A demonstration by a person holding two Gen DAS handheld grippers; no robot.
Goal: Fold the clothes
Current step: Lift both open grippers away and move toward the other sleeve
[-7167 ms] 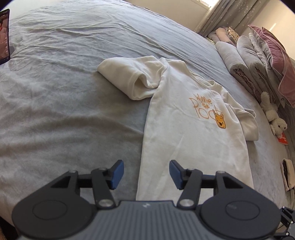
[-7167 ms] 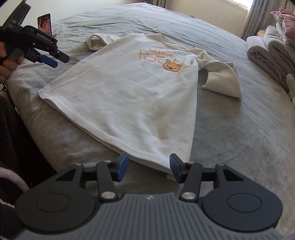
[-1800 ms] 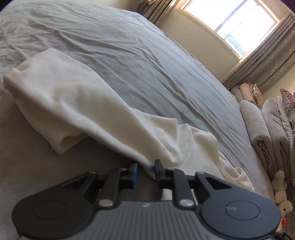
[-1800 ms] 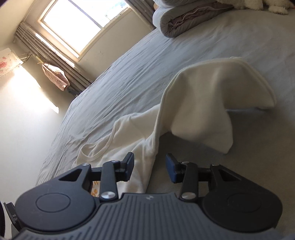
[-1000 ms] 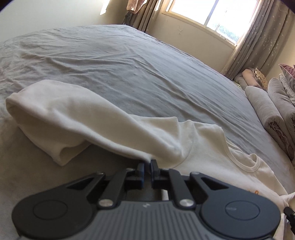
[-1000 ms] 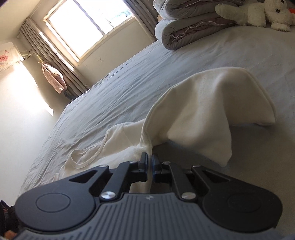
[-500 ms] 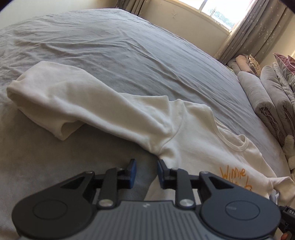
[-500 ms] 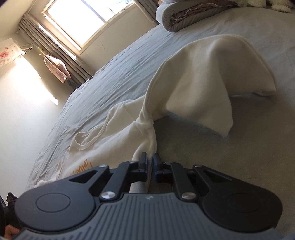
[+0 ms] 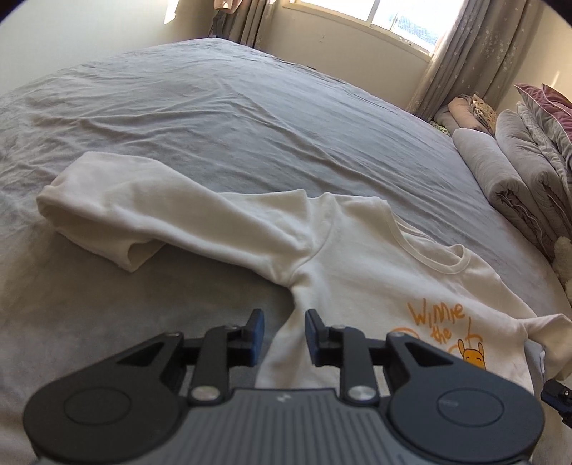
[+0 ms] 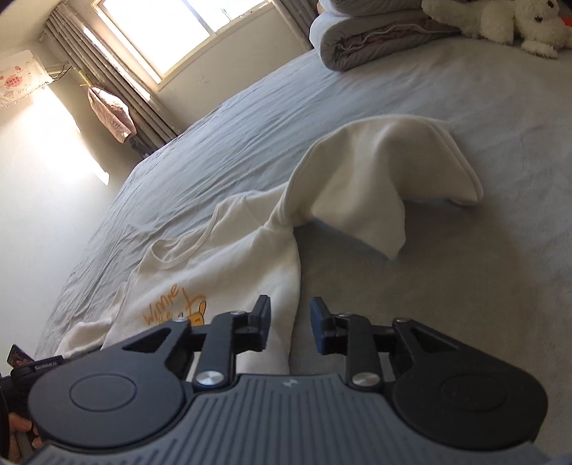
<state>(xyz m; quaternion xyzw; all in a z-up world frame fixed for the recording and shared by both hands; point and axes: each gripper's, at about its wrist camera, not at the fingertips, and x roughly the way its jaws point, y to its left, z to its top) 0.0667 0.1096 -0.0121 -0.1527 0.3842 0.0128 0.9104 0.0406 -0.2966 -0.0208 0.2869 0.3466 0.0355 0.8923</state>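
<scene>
A cream long-sleeved shirt [image 9: 375, 272] with an orange Winnie the Pooh print lies face up on the grey bed [image 9: 214, 107]. In the left wrist view its left sleeve [image 9: 143, 211] lies folded back on itself. My left gripper [image 9: 282, 336] is open, its jaws either side of the shirt's side edge below the armpit. In the right wrist view the shirt [image 10: 221, 275] lies at left and its other sleeve [image 10: 375, 179] is bunched and folded over. My right gripper [image 10: 289, 322] is open over the shirt's side edge below that armpit.
Rolled grey quilts [image 9: 500, 179] and pillows are stacked at the bed's far right; they also show in the right wrist view [image 10: 375, 32] next to a white plush toy [image 10: 500, 25]. A window with curtains [image 10: 171, 32] is behind the bed.
Both grippers have opened and let go of the shirt near the armpits. Both have drawn back a little from the sleeves.
</scene>
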